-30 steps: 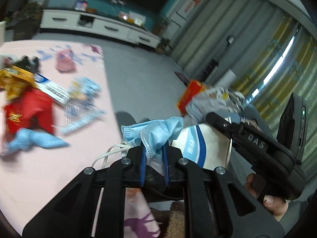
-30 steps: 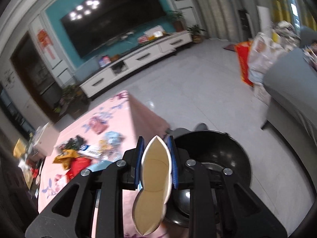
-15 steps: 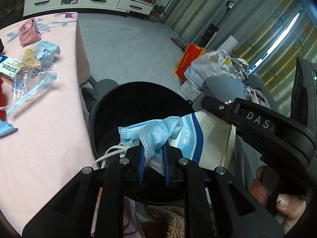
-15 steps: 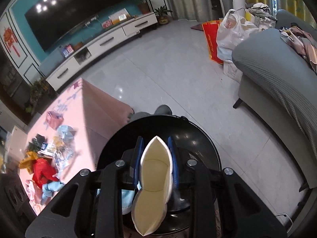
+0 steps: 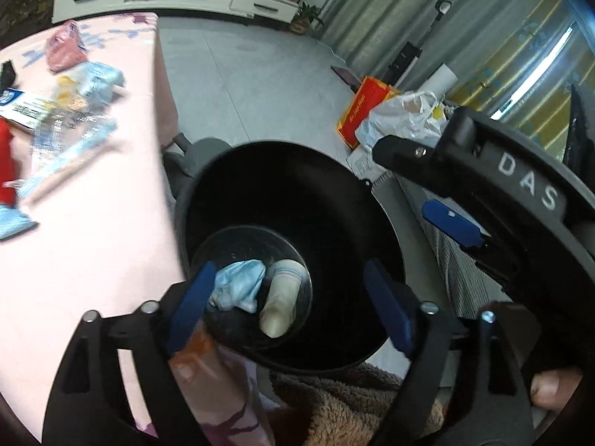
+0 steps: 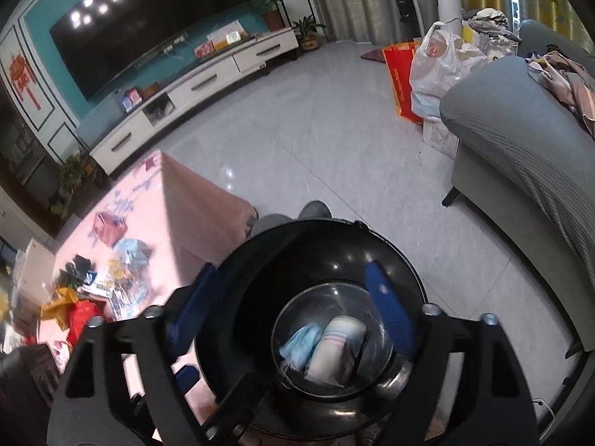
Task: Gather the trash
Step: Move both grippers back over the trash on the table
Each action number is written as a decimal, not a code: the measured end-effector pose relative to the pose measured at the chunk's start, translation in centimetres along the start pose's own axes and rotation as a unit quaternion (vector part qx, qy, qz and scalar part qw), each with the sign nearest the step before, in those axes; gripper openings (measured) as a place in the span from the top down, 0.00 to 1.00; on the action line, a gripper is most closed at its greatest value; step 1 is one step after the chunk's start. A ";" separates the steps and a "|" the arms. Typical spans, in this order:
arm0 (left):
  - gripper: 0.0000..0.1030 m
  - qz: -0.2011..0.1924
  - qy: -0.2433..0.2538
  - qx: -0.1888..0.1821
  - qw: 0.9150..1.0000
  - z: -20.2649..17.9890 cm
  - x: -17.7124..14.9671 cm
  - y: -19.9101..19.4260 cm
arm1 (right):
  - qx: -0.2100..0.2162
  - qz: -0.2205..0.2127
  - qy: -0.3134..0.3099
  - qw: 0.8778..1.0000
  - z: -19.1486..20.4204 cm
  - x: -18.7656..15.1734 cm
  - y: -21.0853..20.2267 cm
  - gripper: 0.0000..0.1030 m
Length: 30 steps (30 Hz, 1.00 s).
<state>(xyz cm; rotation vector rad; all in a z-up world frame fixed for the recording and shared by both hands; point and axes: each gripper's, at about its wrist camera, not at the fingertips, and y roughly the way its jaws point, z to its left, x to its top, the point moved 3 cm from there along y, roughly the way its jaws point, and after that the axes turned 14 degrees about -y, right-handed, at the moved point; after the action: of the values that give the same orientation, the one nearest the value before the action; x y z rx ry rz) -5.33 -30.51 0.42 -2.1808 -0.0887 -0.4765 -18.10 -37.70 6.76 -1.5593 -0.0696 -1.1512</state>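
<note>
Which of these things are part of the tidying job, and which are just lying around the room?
Part of the job:
- black bin
- blue face mask, in the bin
- paper cup, in the bin
- wrappers on the pink table

Just lying about:
- white plastic bag
- grey sofa
- TV

**What the frames leave unclear**

The wrappers (image 5: pixel 63 111) on the pink table (image 5: pixel 93 260) are smeared by blur in the left view, so their print cannot be read; the red packet (image 5: pixel 5 163) is cut by the frame edge. In the right view the same pile (image 6: pixel 93 290) is too small to sort. The cup (image 6: pixel 334 349) in the bin (image 6: pixel 297 238) is blurred there, its lettering illegible. Only a fingertip (image 5: pixel 550 390) of the person shows, at the edge.
</note>
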 end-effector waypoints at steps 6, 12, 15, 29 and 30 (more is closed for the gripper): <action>0.04 -0.053 -0.031 0.017 0.998 2.5 0.3 -5.4 | 0.015 -0.024 -0.022 0.999 2.4 0.6 -1.0 0.06; 0.03 -0.105 -0.065 0.059 0.991 6.1 0.2 -11.5 | 0.047 -0.055 -0.068 0.995 6.5 0.5 -2.2 0.03; 0.03 -0.133 -0.073 0.076 0.986 8.1 0.3 -14.5 | 0.064 -0.079 -0.080 0.992 8.4 0.5 -2.9 0.03; 0.03 -0.196 -0.093 0.108 0.970 20.0 4.8 -21.3 | 0.162 -0.098 -0.149 0.970 18.9 -0.9 -4.5 0.03; 0.03 -0.197 -0.095 0.103 0.970 20.5 5.3 -21.3 | 0.162 -0.100 -0.160 0.969 19.6 -1.1 -4.9 0.03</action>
<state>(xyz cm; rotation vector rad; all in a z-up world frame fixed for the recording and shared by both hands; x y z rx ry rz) 0.90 -1.96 7.33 -1.9993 -0.6579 -0.4529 -9.51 -20.15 11.84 -1.4500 -0.6136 -0.9739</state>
